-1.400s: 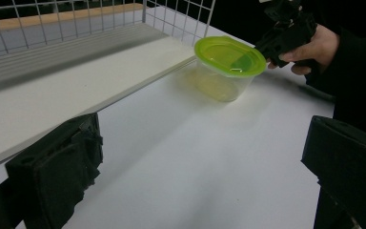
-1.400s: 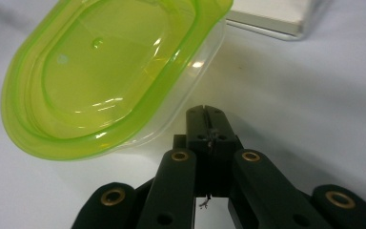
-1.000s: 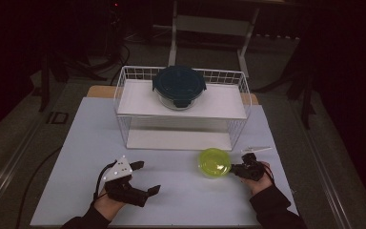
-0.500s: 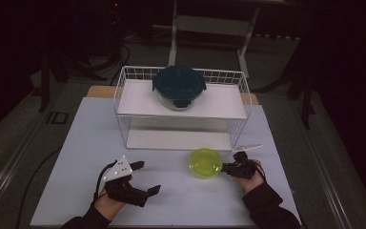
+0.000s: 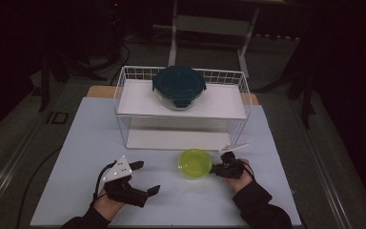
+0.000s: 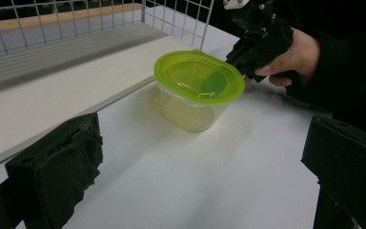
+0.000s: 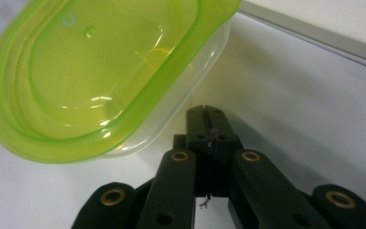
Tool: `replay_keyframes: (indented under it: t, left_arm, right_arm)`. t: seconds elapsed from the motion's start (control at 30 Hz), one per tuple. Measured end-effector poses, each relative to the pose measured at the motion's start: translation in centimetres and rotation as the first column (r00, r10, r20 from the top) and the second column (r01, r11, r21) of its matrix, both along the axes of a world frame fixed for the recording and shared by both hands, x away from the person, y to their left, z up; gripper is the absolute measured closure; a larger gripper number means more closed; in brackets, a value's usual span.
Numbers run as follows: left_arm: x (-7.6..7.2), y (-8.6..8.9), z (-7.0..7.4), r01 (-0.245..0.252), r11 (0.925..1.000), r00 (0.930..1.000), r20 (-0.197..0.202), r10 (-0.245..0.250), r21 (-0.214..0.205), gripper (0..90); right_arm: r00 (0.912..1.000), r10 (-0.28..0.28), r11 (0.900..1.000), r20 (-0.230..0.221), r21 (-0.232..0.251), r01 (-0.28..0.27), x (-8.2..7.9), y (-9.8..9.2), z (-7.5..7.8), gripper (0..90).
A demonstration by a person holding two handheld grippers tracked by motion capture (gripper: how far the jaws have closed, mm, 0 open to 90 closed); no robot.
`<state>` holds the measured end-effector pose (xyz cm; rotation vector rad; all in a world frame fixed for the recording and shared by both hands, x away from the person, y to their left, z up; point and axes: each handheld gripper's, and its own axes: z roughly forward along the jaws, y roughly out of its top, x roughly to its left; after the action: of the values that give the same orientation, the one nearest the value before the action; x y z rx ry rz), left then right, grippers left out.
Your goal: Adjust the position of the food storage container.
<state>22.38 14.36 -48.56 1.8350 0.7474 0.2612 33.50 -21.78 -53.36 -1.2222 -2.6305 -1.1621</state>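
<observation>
Just in front of the wire rack (image 5: 181, 107), the green-lidded tub (image 5: 195, 163) sits on the tabletop (image 5: 86, 143). Right tongs (image 5: 218, 169), clenched empty, nudge its side; push low and slowly. Left tongs (image 5: 145, 177) wait released.

Container (image 6: 193, 107) at frame centre: clear glossy plastic body, translucent lime lid (image 6: 199, 76), smooth with highlights. Right gripper (image 7: 205, 114) jaws were matt black plastic, brass-look rivets. Left gripper (image 6: 205, 191) pads (image 6: 57, 167) looked rough, foam-like, matt. Rack (image 5: 124, 95) upper centre: white coated wire. Tabletop (image 5: 90, 138): matt white, smooth.
</observation>
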Motion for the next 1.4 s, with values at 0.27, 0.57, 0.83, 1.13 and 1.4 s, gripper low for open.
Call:
replay_keyframes:
  t: [0.27, 0.57, 0.83, 1.13, 1.4]
  left_arm:
    - [0.0, 0.0, 0.0, 0.0, 1.0, 1.0, 0.004, 0.0, 0.0, 0.0]
    - [0.0, 0.0, 0.0, 0.0, 1.0, 1.0, -0.002, 0.0, 0.001, 0.0]
    - [0.0, 0.1, 0.0, -0.004, 1.0, 1.0, -0.005, 0.004, -0.002, 0.0]
    - [0.0, 0.1, -0.1, -0.004, 1.0, 1.0, 0.006, 0.004, 0.005, 0.0]
    - [0.0, 0.2, -0.1, 0.001, 1.0, 0.9998, 0.02, -0.001, -0.004, 0.0]
  right_arm:
    - [0.9999, -0.002, 0.9995, -0.015, 0.03, 0.002, -0.1, -0.2, 0.1, 90.0]
    - [0.9992, 0.036, 0.999, -0.016, 0.028, -0.036, 0.1, 1.8, 0.1, 90.0]
    - [0.9972, 0.072, 0.997, -0.02, 0.032, -0.071, 0.4, 3.7, -0.1, 90.0]
    - [0.9949, 0.098, 0.9947, -0.02, 0.031, -0.098, 0.7, 5.4, -0.2, 90.0]
    - [0.9943, 0.106, 0.9944, -0.014, 0.012, -0.105, 0.6, 6.0, 0.0, 89.6]
